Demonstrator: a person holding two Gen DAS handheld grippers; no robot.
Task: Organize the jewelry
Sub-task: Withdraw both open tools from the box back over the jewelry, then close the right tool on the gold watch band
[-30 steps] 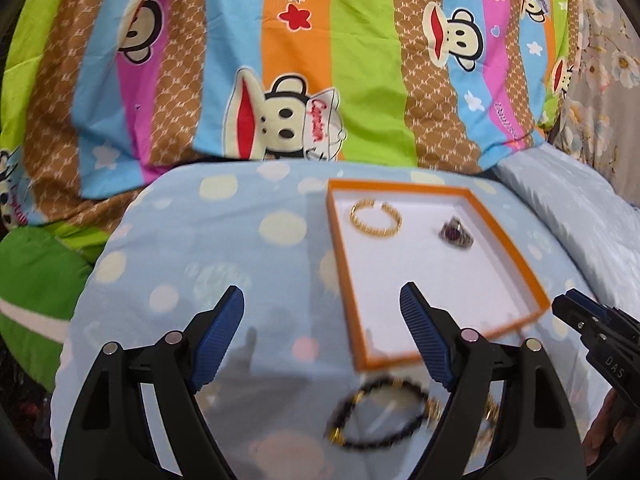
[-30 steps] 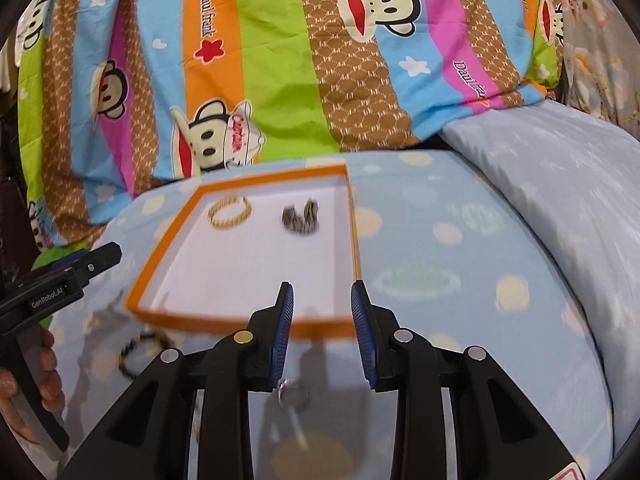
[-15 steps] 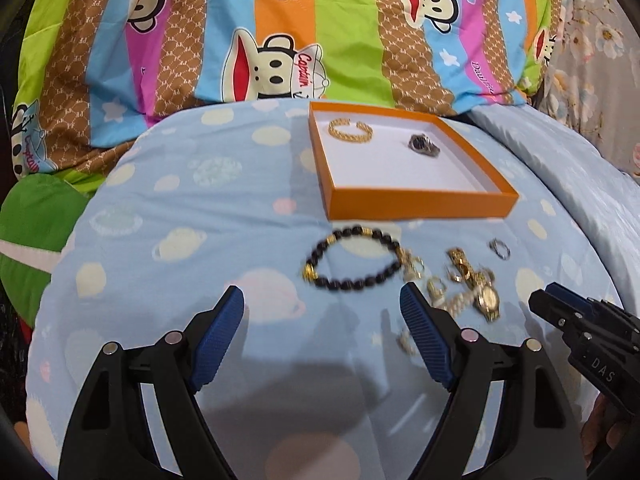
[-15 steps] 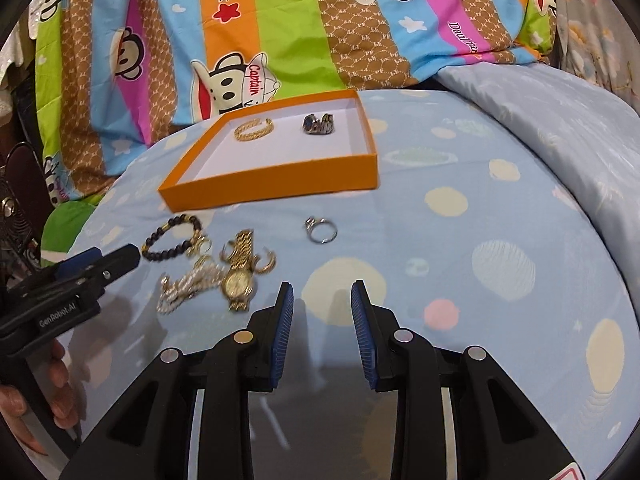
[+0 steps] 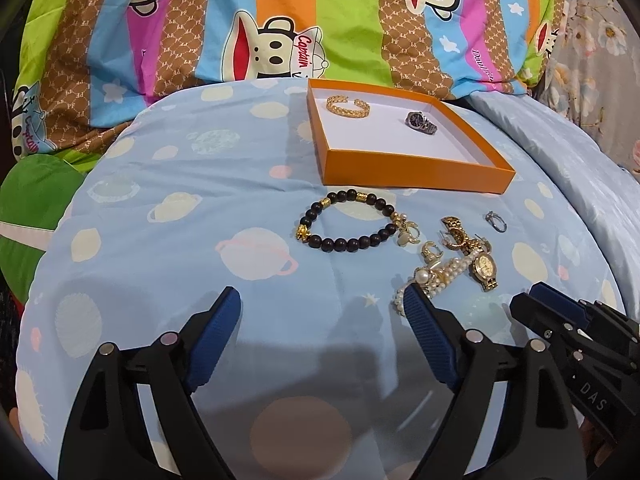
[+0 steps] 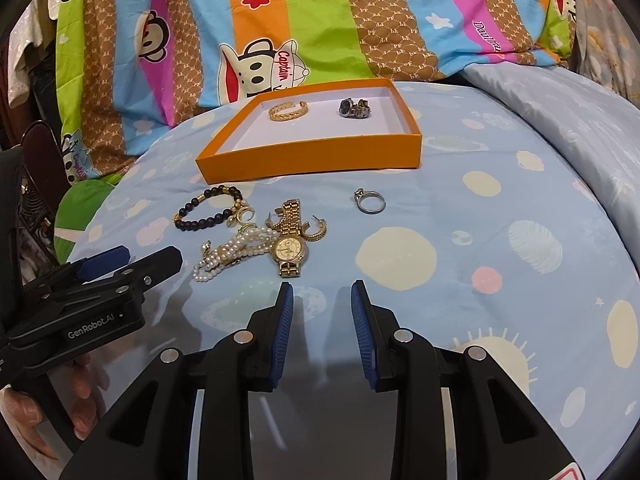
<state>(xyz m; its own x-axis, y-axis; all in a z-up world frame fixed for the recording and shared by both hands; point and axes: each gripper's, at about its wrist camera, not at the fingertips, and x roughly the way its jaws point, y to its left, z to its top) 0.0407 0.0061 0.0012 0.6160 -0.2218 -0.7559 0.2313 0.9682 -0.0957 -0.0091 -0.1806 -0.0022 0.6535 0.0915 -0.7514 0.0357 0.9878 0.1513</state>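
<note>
The left gripper (image 5: 322,322) hangs over the bed (image 5: 168,200), tilted down, fingers wide apart and empty. Ahead lie a bead bracelet (image 5: 347,220), pearls (image 6: 232,254), watch (image 6: 290,246) and ring (image 6: 370,201), unsorted beside the box (image 6: 316,160), apparently awaiting pickup. The right gripper (image 6: 322,308), equally tilted, has fingers narrowly apart, holding nothing.

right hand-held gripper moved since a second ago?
Yes. The right hand-held gripper pulled back from the orange tray; it was at the tray's near rim.
</note>
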